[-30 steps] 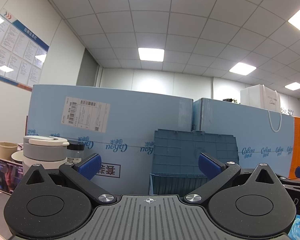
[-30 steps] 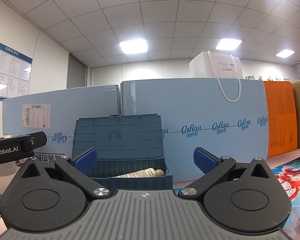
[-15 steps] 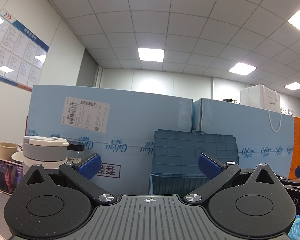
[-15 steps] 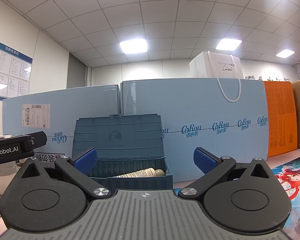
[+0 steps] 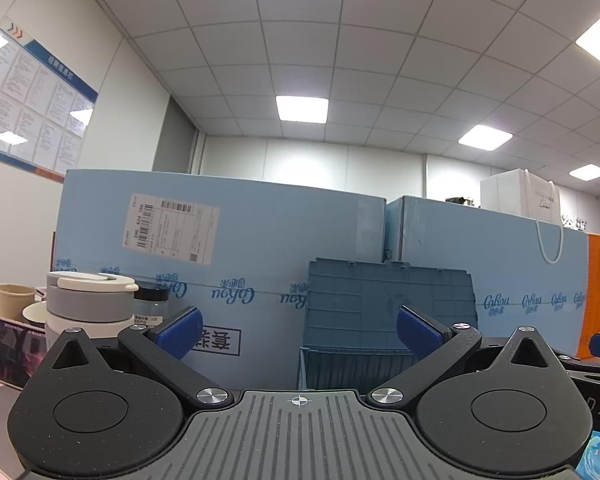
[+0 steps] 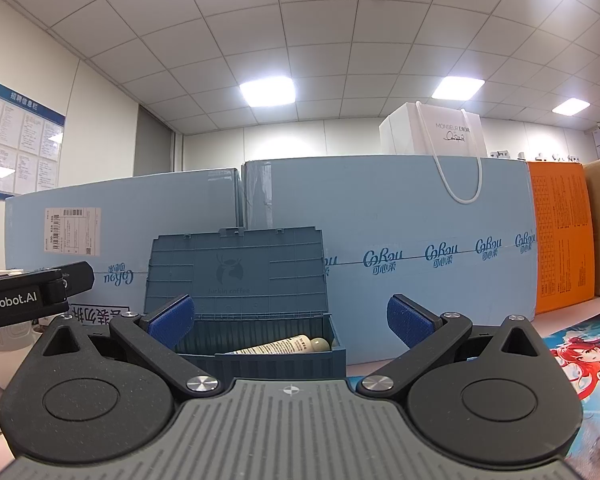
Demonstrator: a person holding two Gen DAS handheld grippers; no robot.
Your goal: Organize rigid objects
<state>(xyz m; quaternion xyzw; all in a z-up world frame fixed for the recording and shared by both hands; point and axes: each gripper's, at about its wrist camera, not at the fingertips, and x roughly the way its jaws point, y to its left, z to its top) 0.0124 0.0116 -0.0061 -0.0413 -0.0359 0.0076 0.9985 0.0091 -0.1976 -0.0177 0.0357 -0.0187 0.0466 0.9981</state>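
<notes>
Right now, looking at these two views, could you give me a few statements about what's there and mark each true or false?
1. The ribbed dark blue plastic crate has its hinged lid standing open. True.
2. The crate holds nothing. False: a cream-coloured tube with printed text lies inside.
3. The right tongs are shut on the tube. False: they are open and hold nothing.
4. The left tongs are open too. True.
5. A white paper shopping bag with cord handles sits on top of the big light blue cartons. True.
6. The grey-and-white lidded round container is inside the crate. False: it stands apart, far left in the left view.
</notes>
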